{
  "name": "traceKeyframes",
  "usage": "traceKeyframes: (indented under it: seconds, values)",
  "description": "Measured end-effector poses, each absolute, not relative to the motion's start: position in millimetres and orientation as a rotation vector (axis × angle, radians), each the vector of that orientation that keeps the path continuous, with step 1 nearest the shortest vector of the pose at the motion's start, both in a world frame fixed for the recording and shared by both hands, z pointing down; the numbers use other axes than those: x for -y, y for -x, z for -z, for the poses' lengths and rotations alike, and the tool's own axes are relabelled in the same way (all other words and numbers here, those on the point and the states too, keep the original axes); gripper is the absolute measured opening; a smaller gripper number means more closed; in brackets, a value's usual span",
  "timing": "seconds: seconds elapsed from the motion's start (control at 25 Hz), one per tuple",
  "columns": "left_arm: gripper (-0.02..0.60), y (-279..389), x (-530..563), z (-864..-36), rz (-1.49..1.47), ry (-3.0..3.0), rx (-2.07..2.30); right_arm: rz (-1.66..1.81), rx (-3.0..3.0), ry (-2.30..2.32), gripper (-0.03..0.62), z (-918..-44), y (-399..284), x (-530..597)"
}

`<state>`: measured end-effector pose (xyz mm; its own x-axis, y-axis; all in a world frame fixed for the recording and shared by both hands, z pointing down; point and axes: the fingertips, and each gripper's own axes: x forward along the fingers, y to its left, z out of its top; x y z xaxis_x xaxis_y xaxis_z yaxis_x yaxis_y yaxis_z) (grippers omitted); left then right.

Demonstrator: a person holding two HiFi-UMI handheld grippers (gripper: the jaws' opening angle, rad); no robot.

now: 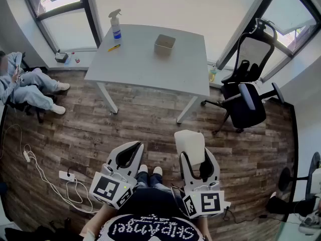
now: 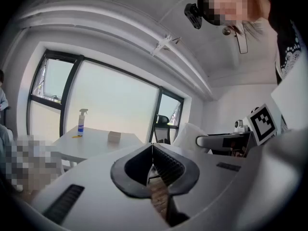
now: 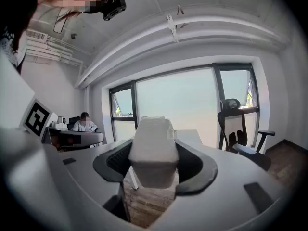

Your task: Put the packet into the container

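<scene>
— Wood floor (image 1: 150, 114) underfoot, grey table (image 1: 150, 67) ahead by the windows. Any writing you can read?

— Little. White script runs across the dark shirt (image 1: 150, 230) at the bottom of the head view, upside down to the camera, and I can't read it with certainty. Each hand-held gripper carries a cube with black-and-white square markers and no letters. The bottle (image 1: 116, 25) on the table has a blue label, too small to read.

— Where is the packet?

— The packet (image 1: 189, 143), white and blocky, sits between the jaws of the right hand-held gripper (image 3: 153, 163). They stand wide, clamped on its sides. It sticks out past the jaw tips.

— And the container?

— The container (image 1: 164, 43) stands on the table toward the far edge, its top open. It is to the right of the bottle and a yellow pen (image 1: 114, 47). It is well apart from the packet, with a stretch of floor between them.

— Left side?

— The left hand-held gripper (image 2: 152, 147) has its jaws together with nothing in them. It is held low beside the right one, both above the person's shoes (image 1: 143, 169).

— Anything else around?

— A black chair (image 1: 248, 102) stands to the right of the table, and a seated person (image 1: 27, 84) is at the far left. A white power strip (image 1: 66, 175) lies with its cable on the floor at the left.
</scene>
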<state>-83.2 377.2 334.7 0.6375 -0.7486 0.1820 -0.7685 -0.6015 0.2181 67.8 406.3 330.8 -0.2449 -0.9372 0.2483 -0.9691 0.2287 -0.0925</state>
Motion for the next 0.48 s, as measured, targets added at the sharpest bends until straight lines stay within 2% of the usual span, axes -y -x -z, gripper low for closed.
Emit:
traceKeyframes:
  seconds: [0.48]
  values:
    - [0.009, 83.8, -371.5, -328.1, -0.071, -2.599, 1.231, -0.338, 2.382, -1.812, 0.264, -327.7, -61.5, -399.1]
